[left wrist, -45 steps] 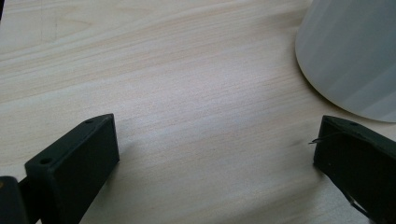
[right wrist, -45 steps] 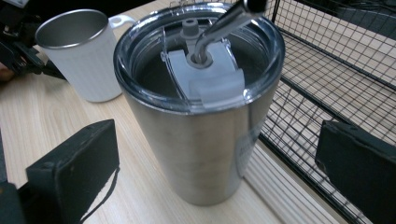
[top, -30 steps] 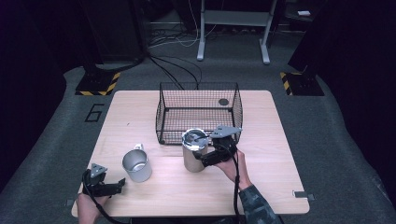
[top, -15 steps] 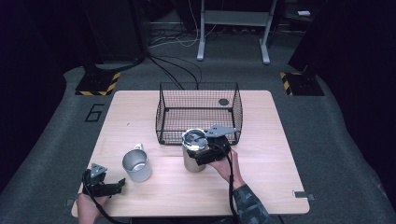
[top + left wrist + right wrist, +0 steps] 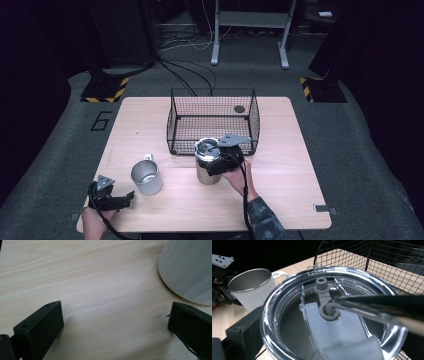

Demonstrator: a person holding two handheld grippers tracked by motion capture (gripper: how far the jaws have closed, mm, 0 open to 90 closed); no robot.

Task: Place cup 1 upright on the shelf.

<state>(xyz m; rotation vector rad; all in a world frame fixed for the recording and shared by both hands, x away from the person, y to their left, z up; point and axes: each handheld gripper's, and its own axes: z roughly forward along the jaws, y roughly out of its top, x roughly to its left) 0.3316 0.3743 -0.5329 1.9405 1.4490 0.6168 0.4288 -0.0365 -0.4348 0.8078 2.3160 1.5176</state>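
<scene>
High view: wood table (image 5: 290, 165), grey carpet (image 5: 370, 150), dark rm.

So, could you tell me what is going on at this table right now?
A person holds tongs in each hand. The right tongs are closed around a lidded steel tumbler standing just in front of the wire basket. The left tongs rest open on the table beside a white mug, holding nothing.

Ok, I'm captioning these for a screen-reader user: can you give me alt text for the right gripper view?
Close-up from above of a clear plastic lid on a tumbler, with a grey stopper and a straw entering its hole; one black jaw sits against the tumbler's left side. Behind stand a metal mug on the wooden table and a black wire basket.
</scene>
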